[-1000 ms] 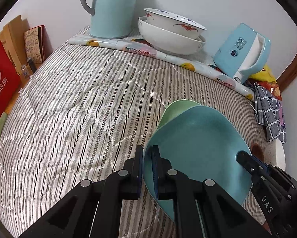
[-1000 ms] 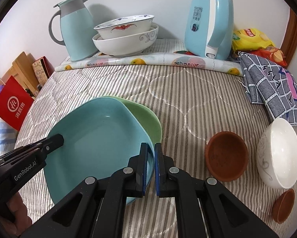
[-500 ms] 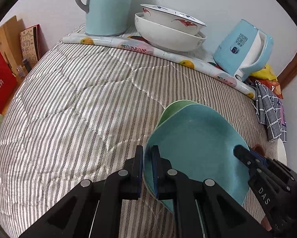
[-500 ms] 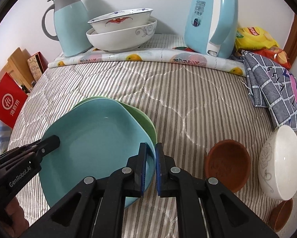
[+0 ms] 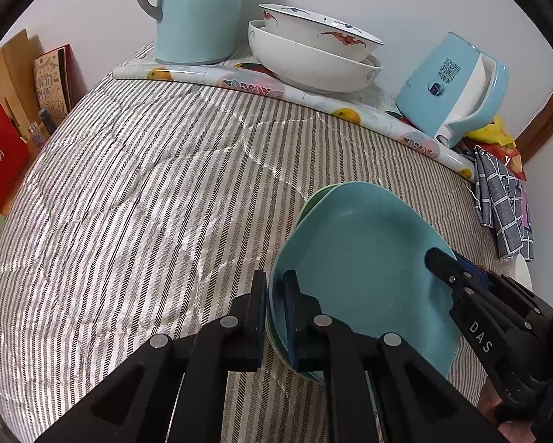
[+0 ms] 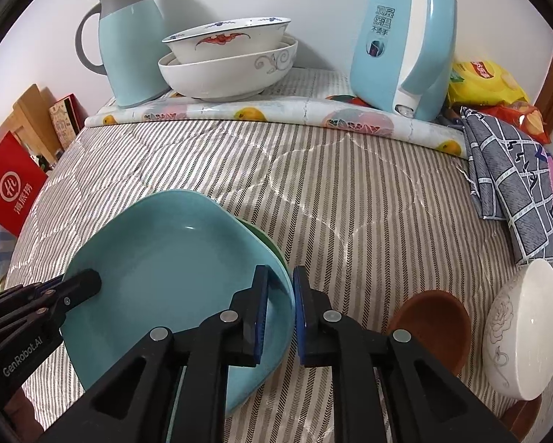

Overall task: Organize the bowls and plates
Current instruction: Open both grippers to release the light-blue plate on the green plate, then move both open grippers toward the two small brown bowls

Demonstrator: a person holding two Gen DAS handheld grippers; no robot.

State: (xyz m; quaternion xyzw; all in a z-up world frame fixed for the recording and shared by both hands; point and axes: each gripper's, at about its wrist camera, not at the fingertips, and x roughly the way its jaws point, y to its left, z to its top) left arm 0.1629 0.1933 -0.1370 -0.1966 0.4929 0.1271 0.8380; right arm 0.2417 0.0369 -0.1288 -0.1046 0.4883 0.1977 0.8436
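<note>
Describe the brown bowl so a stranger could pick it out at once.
Start at the striped quilt and go to its near right corner. The brown bowl lies there, between the blue plate and a tipped white bowl. It alone is matte terracotta.

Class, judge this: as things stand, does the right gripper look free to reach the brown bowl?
Probably not yet: the right gripper straddles the blue plate's rim. Once released, nothing stands between it and the brown bowl.

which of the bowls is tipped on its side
The small white bowl at the right edge, its opening facing sideways. The brown bowl beside it sits upright.
</note>
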